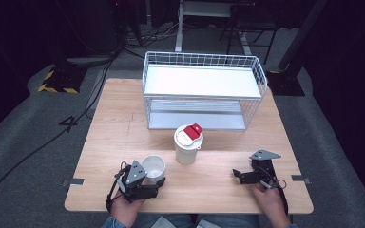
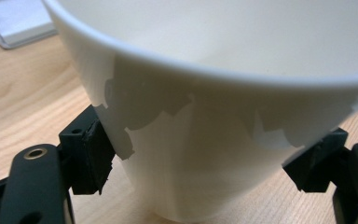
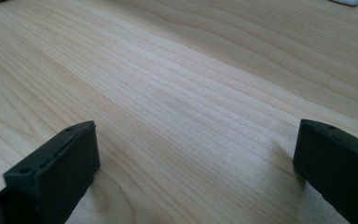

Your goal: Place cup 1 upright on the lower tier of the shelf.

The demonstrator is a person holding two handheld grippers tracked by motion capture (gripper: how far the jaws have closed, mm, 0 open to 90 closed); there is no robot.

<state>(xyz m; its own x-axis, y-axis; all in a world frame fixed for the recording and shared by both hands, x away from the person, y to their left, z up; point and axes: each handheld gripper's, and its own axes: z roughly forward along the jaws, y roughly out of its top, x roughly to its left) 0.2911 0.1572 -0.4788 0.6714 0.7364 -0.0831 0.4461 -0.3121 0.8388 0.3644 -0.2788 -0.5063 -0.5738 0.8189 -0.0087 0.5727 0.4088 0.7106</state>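
White open cup [image 1: 153,167] at lower left of the high view stands on the desk [image 1: 123,128], clamped low by left tongs [image 2: 193,163] for lifting; right tongs [image 3: 191,172] rest wide apart, empty.

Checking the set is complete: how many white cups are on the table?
2: an open cup at front left, held in the left gripper, and a taller lidded cup at mid-table before the wire rack.

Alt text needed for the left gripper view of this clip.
A white cup on a light wooden table, seen close up, with the left tool shut on it, one black pad pressing each side.
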